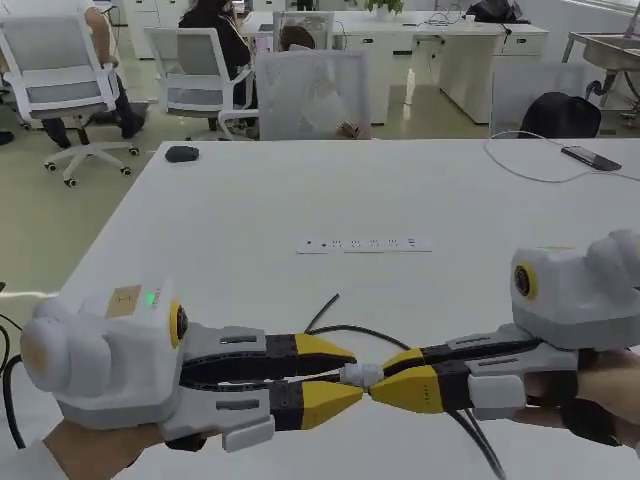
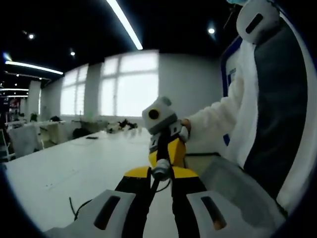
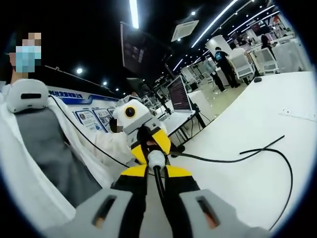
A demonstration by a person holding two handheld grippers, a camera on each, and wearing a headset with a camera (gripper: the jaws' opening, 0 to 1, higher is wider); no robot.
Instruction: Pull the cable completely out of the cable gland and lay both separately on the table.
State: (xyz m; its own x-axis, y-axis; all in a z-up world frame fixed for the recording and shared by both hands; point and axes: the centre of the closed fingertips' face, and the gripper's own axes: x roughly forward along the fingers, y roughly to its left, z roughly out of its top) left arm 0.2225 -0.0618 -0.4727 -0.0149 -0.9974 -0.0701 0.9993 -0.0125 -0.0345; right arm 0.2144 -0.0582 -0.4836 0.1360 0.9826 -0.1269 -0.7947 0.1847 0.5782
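left gripper point(image 1: 352, 376) clenched on cable gland point(image 1: 362, 376) at its tips | right gripper point(image 1: 386, 378) tip-to-tip opposite, clamped on cable point(image 1: 468, 432) just behind gland | slack loops beyond jaws over table point(image 1: 300, 190) | step: pull-out, cable not yet free | next: steady gland, draw hands straight apart

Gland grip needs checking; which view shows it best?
Head view: the gland lies side-on where the left gripper and right gripper meet. Both gripper views show it end-on, a small pale knob at their tongs' tips.
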